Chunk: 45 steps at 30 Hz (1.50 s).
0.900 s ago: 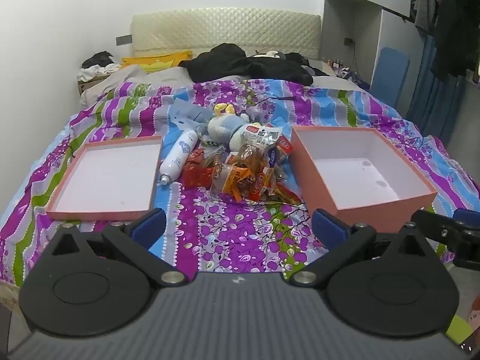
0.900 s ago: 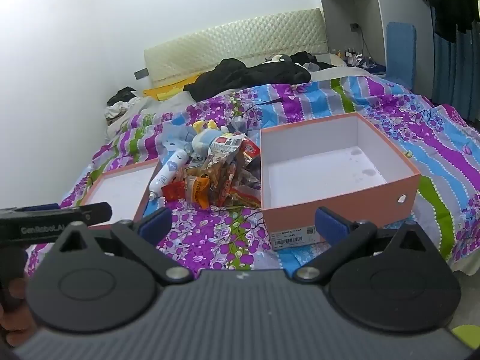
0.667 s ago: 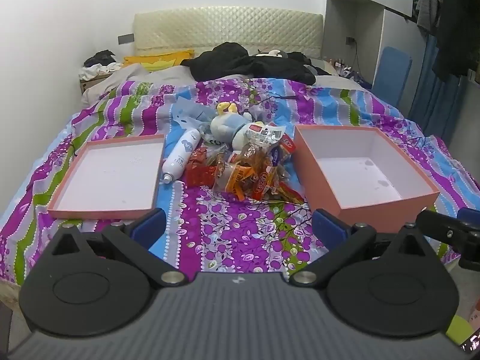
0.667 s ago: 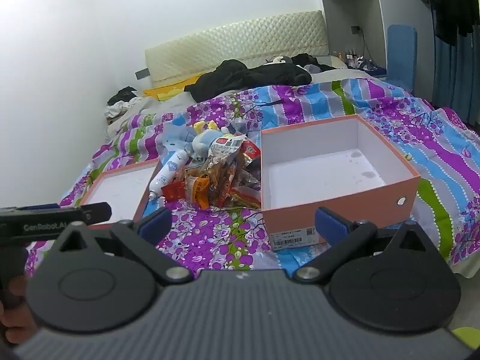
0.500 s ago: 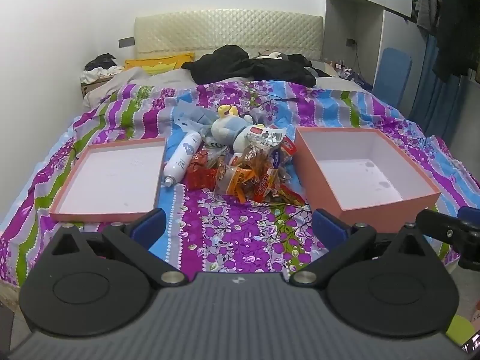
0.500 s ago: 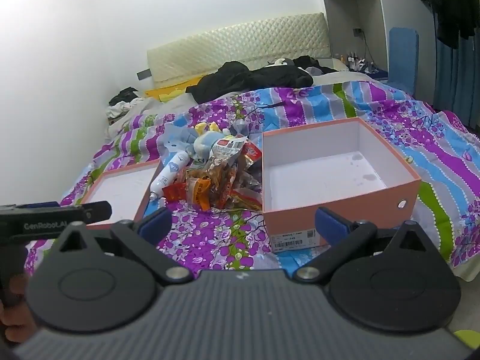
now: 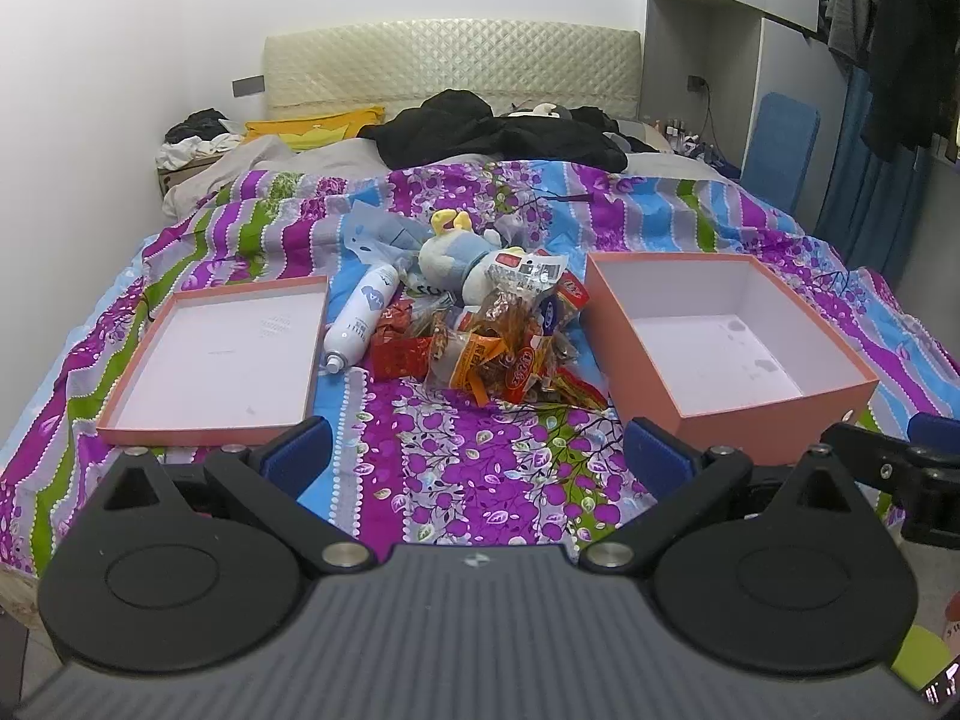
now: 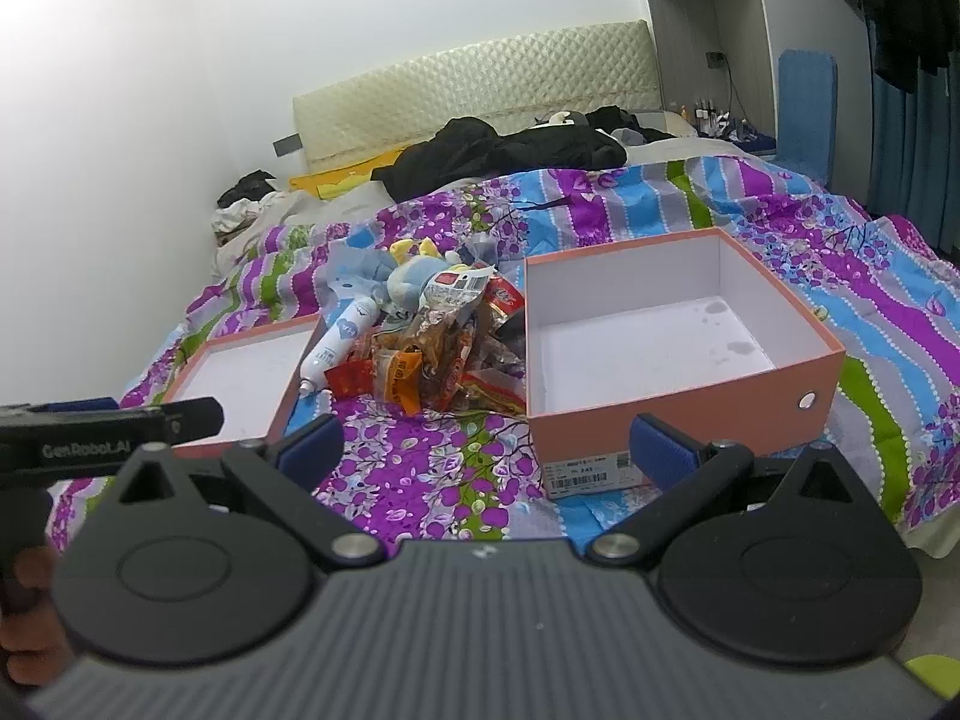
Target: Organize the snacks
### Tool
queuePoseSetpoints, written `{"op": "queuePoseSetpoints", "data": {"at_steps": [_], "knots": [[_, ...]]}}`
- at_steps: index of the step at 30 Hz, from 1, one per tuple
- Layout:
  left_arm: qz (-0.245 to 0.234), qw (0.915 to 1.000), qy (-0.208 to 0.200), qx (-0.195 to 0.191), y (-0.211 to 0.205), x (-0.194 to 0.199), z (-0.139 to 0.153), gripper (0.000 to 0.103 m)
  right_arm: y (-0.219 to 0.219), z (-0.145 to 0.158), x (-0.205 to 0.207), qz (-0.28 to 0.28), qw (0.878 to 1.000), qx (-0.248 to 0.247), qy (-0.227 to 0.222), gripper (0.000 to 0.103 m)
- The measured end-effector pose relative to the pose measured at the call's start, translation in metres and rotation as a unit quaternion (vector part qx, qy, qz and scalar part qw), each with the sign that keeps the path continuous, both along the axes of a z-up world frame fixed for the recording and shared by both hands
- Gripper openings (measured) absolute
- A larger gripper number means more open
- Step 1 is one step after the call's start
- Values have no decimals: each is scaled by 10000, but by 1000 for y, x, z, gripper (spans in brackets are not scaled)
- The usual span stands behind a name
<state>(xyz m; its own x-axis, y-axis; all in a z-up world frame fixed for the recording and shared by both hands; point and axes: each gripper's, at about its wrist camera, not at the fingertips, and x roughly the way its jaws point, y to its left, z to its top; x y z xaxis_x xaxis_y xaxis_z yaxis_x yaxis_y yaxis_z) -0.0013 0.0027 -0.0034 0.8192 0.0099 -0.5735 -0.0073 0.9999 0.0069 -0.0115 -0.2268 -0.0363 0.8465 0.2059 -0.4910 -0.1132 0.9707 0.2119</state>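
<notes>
A heap of snack packets [image 7: 498, 348] [image 8: 432, 360] lies mid-bed between a shallow pink lid [image 7: 222, 360] [image 8: 240, 372] on the left and a deep pink box [image 7: 720, 342] [image 8: 672, 354] on the right. Both box parts hold nothing. My left gripper [image 7: 474, 450] hangs open at the bed's near edge, well short of the heap. My right gripper [image 8: 486, 444] is open too, just before the deep box's front wall. Neither has anything between its fingers.
A white spray bottle [image 7: 363, 315] and a plush toy [image 7: 456, 255] lie against the heap. Dark clothes [image 7: 492, 135] sit by the headboard. A wardrobe and hanging clothes [image 7: 900, 48] stand at the right. A hand [image 8: 24, 618] holds the left gripper's handle.
Both views have pulled back and tilted slightly, so the bed and boxes sit a little lower in frame. Nothing on the bed has moved and both grippers stay open.
</notes>
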Motion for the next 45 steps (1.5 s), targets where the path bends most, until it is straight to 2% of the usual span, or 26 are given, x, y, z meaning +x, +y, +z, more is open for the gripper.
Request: {"op": "queuePoseSetpoints", "data": {"at_steps": [18, 45], "knots": [[-100, 9999, 55, 36, -3, 1, -9, 103, 5, 3, -1, 57, 9998, -156, -105, 103], [-122, 9999, 95, 3, 1, 2, -5, 103, 10, 0, -1, 102, 9995, -271, -85, 103]]}}
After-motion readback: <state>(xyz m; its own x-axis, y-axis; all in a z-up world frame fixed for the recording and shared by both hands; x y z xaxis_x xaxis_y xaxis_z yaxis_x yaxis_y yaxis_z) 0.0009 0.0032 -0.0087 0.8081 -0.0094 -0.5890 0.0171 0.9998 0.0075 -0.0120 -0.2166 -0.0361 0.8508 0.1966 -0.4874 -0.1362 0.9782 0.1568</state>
